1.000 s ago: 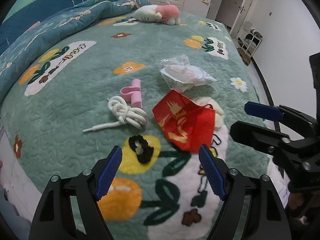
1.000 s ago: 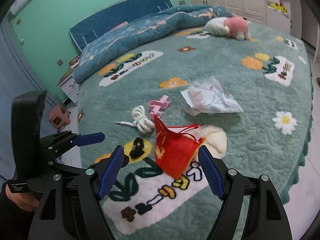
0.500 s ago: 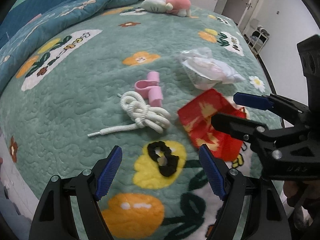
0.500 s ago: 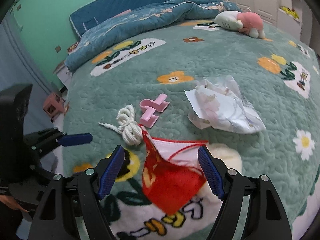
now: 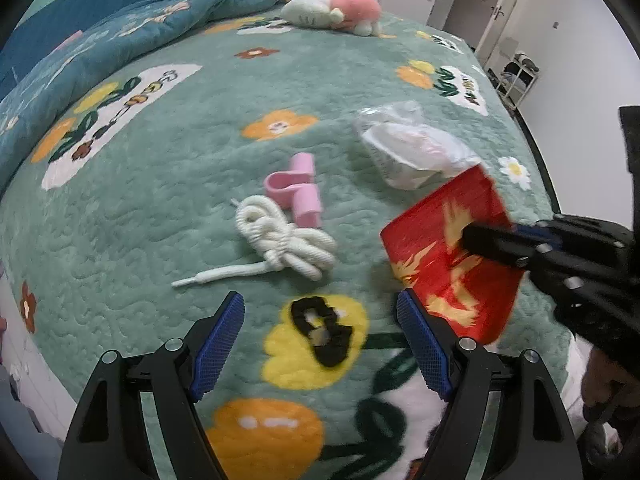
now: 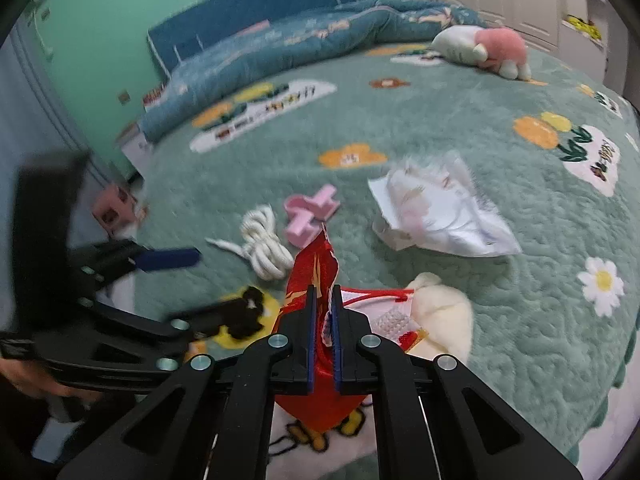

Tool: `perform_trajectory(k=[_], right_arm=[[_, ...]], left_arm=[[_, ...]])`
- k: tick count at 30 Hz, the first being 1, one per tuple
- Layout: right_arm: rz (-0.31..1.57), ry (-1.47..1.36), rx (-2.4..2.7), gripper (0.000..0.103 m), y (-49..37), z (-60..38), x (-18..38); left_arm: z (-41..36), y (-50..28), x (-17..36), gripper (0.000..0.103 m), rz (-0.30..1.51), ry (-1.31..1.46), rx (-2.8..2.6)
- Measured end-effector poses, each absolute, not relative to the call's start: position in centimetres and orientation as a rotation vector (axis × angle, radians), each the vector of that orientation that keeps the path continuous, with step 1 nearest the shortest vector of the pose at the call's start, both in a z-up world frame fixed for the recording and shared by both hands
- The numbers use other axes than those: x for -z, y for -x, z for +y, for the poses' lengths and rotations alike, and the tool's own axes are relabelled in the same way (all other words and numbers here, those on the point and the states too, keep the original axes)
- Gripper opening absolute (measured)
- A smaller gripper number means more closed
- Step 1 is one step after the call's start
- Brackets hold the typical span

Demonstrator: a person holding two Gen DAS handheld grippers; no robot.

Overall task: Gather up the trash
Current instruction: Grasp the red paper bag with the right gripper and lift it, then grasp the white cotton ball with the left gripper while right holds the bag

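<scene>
1. A green blanket (image 5: 168, 184) is spread over the whole frame.
2. A red bag (image 6: 312, 276) is pinched at the bottom middle by the right gripper (image 6: 323, 300), whose jaws have just been closing.
3. A crumpled wrapper (image 6: 440, 216) is seen right of centre.
4. The left gripper (image 5: 320, 344) is held wide apart, with nothing gripped, above a black hair tie (image 5: 320, 330).

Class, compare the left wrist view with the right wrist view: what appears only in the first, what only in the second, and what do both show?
Only the left wrist view shows the doorway and the wire rack by the white wall.

Only the right wrist view shows the cream pouch beside the red bag, and the pink stool on the floor.

Both show the red bag, clamped in the right tongs, whose jaws have just closed on it; the open left tongs; the white cord; the pink clip; the black scrunchie; and the crumpled wrapper.
</scene>
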State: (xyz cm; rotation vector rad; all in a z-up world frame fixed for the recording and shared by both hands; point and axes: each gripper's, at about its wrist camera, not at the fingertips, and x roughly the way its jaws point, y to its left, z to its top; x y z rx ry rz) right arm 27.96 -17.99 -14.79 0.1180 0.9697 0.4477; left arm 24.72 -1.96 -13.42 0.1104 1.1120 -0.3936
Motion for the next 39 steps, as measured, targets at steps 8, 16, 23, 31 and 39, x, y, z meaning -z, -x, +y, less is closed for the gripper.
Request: perform_trajectory(k=[8, 16, 23, 31, 39], right_arm=[[0.894, -0.169, -0.354, 0.007, -24.7, -23.0, 11.0], [0.885, -0.223, -0.232, 0.007, -22.8, -29.2, 10.8], [0.916, -0.271, -0.206, 0.007, -22.8, -31.5, 12.7], [0.953, -0.302, -0.210, 0.007, -23.8, -31.8, 14.8], [0.934, -0.305, -0.227, 0.007, -23.7, -31.2, 14.4]], left_arm=[[-6.6, -23.6, 12.5, 0.079, 1.097, -0.148, 0.483], [-11.3, -24.0, 14.0, 0.079, 1.126, -0.184, 0.554], [-13.6, -25.7, 16.6, 0.079, 1.172, -0.211, 0.563], [-14.6, -27.2, 18.8, 0.059, 1.172, -0.231, 0.560], [-13.6, -26.9, 18.0, 0.007, 1.168, -0.183, 0.583]])
